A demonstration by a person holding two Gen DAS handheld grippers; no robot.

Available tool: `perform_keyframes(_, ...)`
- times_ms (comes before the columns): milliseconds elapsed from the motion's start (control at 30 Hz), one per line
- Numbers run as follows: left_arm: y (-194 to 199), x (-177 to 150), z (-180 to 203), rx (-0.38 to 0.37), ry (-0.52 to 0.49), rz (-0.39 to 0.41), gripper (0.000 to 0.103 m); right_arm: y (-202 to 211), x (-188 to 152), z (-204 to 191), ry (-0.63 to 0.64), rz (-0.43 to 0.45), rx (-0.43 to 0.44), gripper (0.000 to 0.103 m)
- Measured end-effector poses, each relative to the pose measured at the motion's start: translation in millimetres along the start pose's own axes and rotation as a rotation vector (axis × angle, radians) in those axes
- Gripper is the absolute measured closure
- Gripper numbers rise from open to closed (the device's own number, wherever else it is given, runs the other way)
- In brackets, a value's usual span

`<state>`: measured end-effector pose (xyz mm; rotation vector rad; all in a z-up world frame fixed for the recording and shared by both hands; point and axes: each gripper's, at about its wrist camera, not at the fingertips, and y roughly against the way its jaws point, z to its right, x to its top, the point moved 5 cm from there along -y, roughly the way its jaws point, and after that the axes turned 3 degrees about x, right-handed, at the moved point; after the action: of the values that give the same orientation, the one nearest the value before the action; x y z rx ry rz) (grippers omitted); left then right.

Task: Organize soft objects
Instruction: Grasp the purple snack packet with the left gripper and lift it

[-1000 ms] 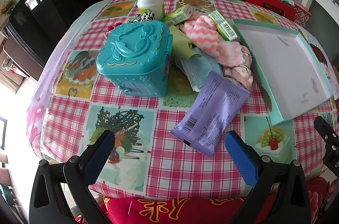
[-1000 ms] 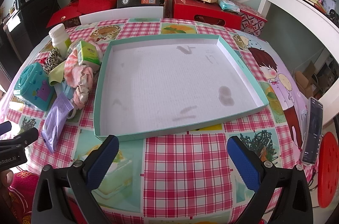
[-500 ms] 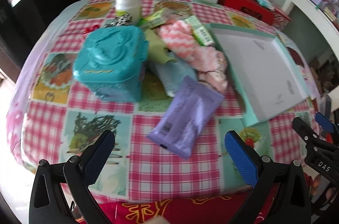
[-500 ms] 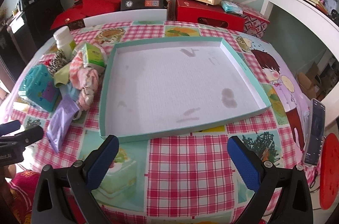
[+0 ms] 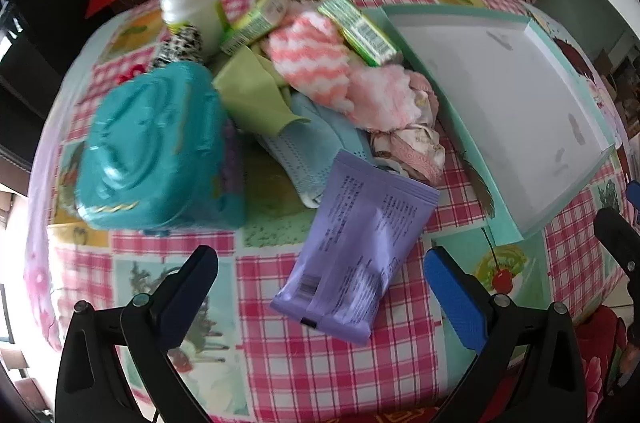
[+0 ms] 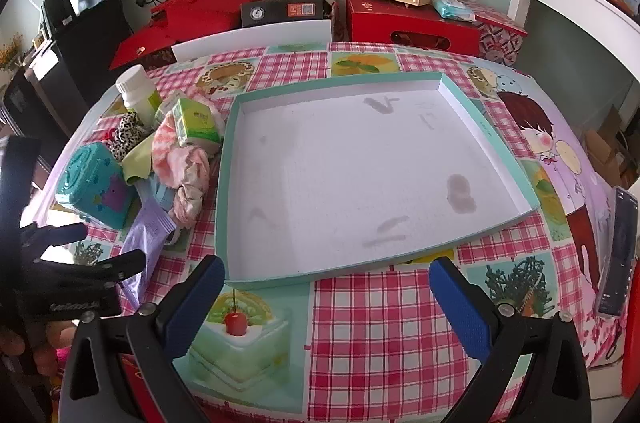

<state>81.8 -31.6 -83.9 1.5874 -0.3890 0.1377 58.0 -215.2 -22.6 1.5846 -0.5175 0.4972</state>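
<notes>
A heap of soft things lies left of an empty teal-rimmed white tray (image 5: 404,19) (image 6: 224,183): a pink-and-white fluffy sock (image 5: 320,63) (image 6: 168,147), a pale pink cloth (image 5: 412,143), a green cloth (image 5: 252,95), a blue face mask (image 5: 304,143). A purple pouch (image 5: 356,255) (image 6: 144,235) lies nearest. My left gripper (image 5: 320,283) is open, just short of the pouch; it also shows in the right wrist view (image 6: 80,263). My right gripper (image 6: 324,299) is open and empty before the tray's front rim.
A teal plastic case (image 5: 156,151) (image 6: 92,187), a white bottle (image 5: 188,3) (image 6: 136,95) and green cartons (image 5: 360,31) (image 6: 196,123) sit in the heap. A phone (image 6: 616,255) lies at the right table edge. Red boxes (image 6: 408,23) stand behind the table.
My left gripper has moved forward and closer to the purple pouch and the heap. The right gripper has crept forward toward the tray. Both stay open.
</notes>
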Motion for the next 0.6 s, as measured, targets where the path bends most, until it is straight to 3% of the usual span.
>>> perform_keyframes(133, -13.3, 7.4, 5.6, 0.000, -0.029, -0.026, 0.003, -3.1, 4.2, -3.1, -0.003, -0.018, 0.019, 0.000)
perform_keyframes(267, -27.4, 13.3, 11.7, -0.022, -0.036, -0.058, 0.022, -4.7, 15.4, -10.2, 0.004, -0.022, 0.042, 0.000)
perform_keyframes(600, -41.1, 21.2, 6.3, -0.099, -0.008, -0.068, 0.043, -10.2, 46.9, -34.2, 0.050, 0.002, 0.066, 0.000)
